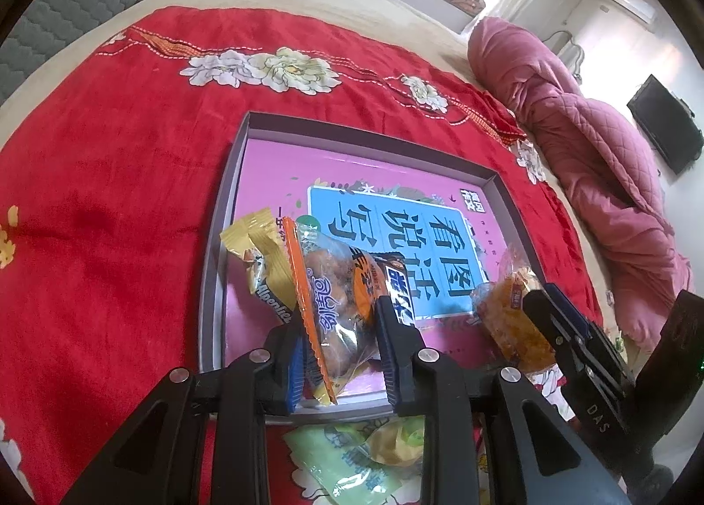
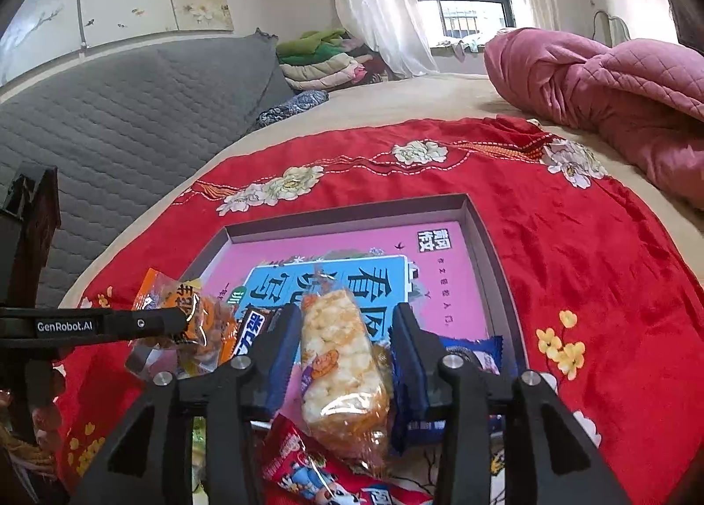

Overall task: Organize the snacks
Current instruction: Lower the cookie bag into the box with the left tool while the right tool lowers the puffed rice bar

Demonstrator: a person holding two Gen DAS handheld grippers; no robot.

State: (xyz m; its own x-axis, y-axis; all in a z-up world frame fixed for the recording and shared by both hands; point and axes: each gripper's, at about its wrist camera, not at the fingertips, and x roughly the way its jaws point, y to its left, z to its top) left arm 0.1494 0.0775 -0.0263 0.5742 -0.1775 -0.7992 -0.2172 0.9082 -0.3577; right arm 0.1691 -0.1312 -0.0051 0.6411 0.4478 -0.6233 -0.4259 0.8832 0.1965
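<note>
A shallow grey box (image 1: pixel 215 263) with a pink and blue printed bottom lies on the red flowered cloth (image 1: pixel 110 197). My left gripper (image 1: pixel 341 346) is shut on a clear packet with an orange edge (image 1: pixel 339 298), held upright over the box's near left corner. The same packet (image 2: pixel 193 329) shows at the left of the right wrist view. A rice-cracker bar in clear wrap (image 2: pixel 343 355) stands between the pads of my right gripper (image 2: pixel 345 351). Small gaps show on both sides of it. Its lower end rests at the box's near edge.
A yellow packet (image 1: pixel 264 267) and a dark packet (image 1: pixel 396 280) lie in the box, with a blue one (image 2: pixel 475 355) at its near right. A green packet (image 1: pixel 347 461) and a red packet (image 2: pixel 308 461) lie on the cloth in front. A pink quilt (image 1: pixel 594 161) is bunched up on the right.
</note>
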